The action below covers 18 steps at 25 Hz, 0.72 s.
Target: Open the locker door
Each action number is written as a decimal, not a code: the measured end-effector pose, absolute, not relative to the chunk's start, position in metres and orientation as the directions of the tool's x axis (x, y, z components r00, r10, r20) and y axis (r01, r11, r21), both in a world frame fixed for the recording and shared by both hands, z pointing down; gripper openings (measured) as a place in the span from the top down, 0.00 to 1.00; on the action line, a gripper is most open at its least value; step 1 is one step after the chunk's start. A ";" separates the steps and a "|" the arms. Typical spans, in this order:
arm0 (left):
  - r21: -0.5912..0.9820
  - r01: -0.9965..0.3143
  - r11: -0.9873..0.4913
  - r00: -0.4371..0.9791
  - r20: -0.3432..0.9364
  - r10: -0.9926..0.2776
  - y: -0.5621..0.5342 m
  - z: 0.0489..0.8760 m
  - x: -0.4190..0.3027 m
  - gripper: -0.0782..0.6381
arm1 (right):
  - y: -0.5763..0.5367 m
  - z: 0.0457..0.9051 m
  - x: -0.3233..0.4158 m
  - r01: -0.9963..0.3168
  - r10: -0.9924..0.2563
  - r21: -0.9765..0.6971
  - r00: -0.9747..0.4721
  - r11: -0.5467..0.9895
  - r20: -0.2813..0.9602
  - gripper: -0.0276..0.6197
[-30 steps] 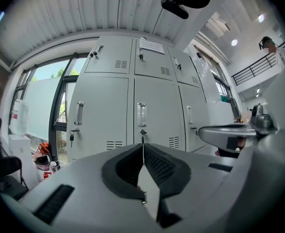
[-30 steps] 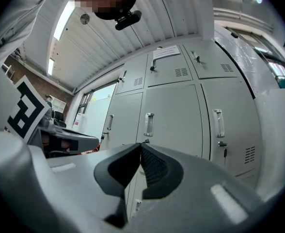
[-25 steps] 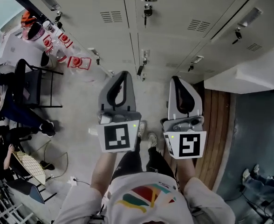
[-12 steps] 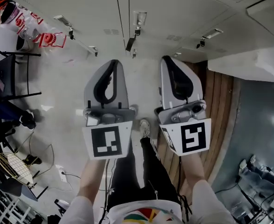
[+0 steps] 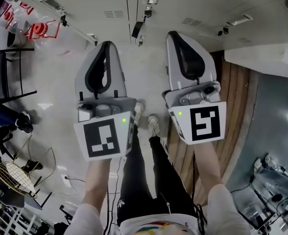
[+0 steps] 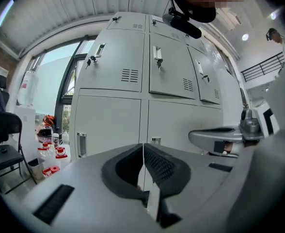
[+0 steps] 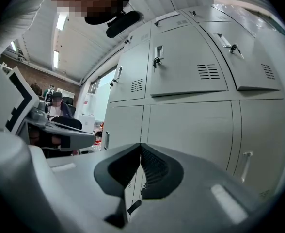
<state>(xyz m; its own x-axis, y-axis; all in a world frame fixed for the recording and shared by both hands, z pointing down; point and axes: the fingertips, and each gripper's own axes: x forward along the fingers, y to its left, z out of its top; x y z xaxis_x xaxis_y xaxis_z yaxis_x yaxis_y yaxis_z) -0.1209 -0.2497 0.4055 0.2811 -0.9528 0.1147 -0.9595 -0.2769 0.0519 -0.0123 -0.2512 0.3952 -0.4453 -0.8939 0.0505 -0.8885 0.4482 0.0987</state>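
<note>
1. Both tongs are pressed together and empty: left gripper (image 6: 143,147), right gripper (image 7: 140,147).
2. The lower locker door (image 6: 108,123) is straight ahead, clear of both. Its upright handle (image 6: 81,145) lies left of my left tips, so it's probably that hand's reach.
3. There's pale floor (image 5: 65,82) below, and red-capped bottles (image 6: 53,154) far left.

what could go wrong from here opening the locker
1. Both the left gripper and right gripper are shut and empty; pushed in like this they would likely just bump the door instead of catching the handle.
2. The handle is slim and close to the door, so a grip may slip off.
</note>
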 end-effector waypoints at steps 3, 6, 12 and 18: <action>0.056 -0.959 -0.277 0.282 0.126 -0.951 -0.254 0.406 -0.122 0.87 | -0.260 0.393 -0.015 -0.887 -0.893 0.108 -0.447 0.449 0.049 0.95; 0.062 -0.958 -0.280 0.286 0.110 -0.952 -0.258 0.401 -0.120 0.87 | -0.269 0.390 -0.021 -0.881 -0.889 0.117 -0.456 0.459 0.047 0.95; 0.045 -0.955 -0.292 0.295 0.104 -0.950 -0.259 0.398 -0.119 0.87 | -0.296 0.406 -0.029 -0.880 -0.882 0.062 -0.468 0.471 0.062 0.95; 0.064 -0.948 -0.311 0.317 0.134 -0.939 -0.255 0.407 -0.119 0.87 | -0.341 0.450 -0.027 -0.896 -0.883 -0.079 -0.443 0.436 0.153 0.77</action>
